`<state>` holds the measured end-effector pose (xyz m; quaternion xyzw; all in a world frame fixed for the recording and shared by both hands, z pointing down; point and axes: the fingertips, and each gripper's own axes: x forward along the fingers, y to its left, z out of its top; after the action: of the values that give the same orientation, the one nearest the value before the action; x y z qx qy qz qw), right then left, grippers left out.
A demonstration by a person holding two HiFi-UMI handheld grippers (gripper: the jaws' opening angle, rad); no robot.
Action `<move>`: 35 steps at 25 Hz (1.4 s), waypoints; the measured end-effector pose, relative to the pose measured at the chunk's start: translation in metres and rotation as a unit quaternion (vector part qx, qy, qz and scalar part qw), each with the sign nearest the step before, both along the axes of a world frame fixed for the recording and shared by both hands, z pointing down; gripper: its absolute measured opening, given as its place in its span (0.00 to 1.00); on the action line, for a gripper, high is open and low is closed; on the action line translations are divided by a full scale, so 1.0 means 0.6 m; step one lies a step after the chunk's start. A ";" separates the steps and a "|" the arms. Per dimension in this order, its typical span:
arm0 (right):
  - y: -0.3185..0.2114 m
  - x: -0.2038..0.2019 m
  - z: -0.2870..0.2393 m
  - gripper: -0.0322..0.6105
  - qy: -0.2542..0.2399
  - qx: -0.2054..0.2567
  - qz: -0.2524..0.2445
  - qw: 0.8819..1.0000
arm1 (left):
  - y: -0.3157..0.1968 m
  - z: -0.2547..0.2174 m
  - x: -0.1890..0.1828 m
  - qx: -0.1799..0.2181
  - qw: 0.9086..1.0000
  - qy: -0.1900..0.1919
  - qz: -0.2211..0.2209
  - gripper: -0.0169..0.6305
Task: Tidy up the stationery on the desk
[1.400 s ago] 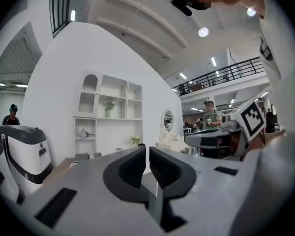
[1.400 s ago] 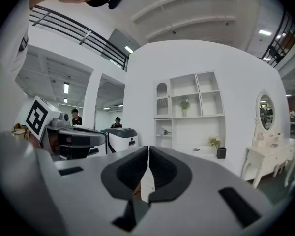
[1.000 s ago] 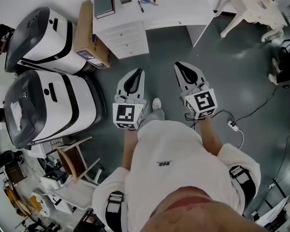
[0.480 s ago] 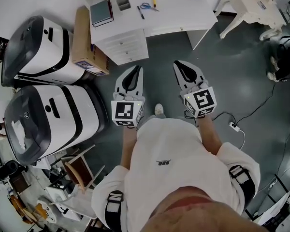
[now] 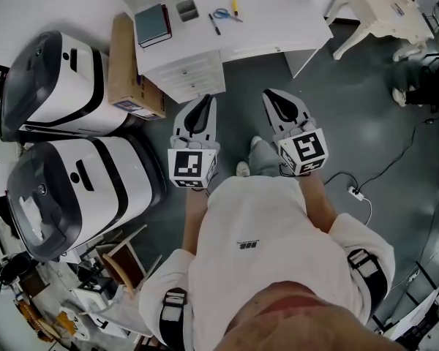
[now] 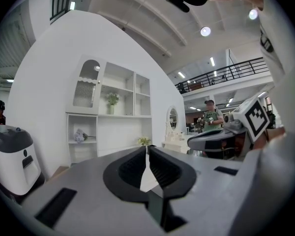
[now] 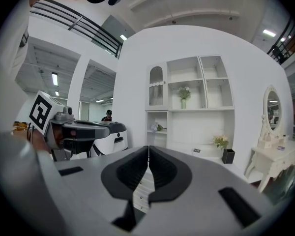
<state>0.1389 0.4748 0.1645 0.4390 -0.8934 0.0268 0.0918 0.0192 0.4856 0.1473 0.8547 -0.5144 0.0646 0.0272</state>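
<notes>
Both grippers, left (image 5: 206, 99) and right (image 5: 269, 96), come nearer the desk (image 5: 278, 28), jaws pressed together, nothing in them. Scissors (image 5: 221, 13) and pen (image 5: 214, 23) lie on the desktop, well ahead. Risk: w/ jaws closed we only push them off, or knock the drawers (image 5: 186, 75). Vs. before, desk sits lower in head view.

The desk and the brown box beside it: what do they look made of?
The desk looks like white-painted wood or laminate: a smooth, even surface with panelled drawer fronts. The box is probably plain cardboard: matte brown, with a label on its side.
</notes>
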 end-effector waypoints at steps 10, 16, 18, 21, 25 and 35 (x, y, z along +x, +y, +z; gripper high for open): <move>-0.102 -0.023 0.019 0.05 0.000 -0.007 -0.011 1.000 | -0.096 0.017 -0.018 0.000 1.000 -0.002 -0.006 0.03; -0.209 -0.030 0.031 0.05 -0.002 -0.018 -0.024 1.000 | -0.193 0.025 -0.021 -0.002 1.000 0.005 -0.013 0.03; -0.244 -0.034 0.036 0.05 -0.001 -0.025 -0.030 0.999 | -0.225 0.029 -0.021 -0.005 1.000 0.009 -0.014 0.03; -0.302 -0.044 0.045 0.05 0.001 -0.031 -0.042 0.999 | -0.279 0.038 -0.024 -0.011 1.000 0.010 -0.020 0.03; -0.377 -0.058 0.058 0.05 0.000 -0.042 -0.056 0.998 | -0.351 0.053 -0.031 -0.022 0.999 0.011 -0.028 0.03; -0.540 -0.072 0.114 0.05 0.018 -0.080 -0.083 0.993 | -0.504 0.112 -0.040 -0.062 0.997 0.012 -0.051 0.03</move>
<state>0.0959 0.1509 0.2328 0.3547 -0.9201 0.0823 0.1442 -0.0049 0.1829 0.2142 0.8246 -0.5521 0.0849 0.0890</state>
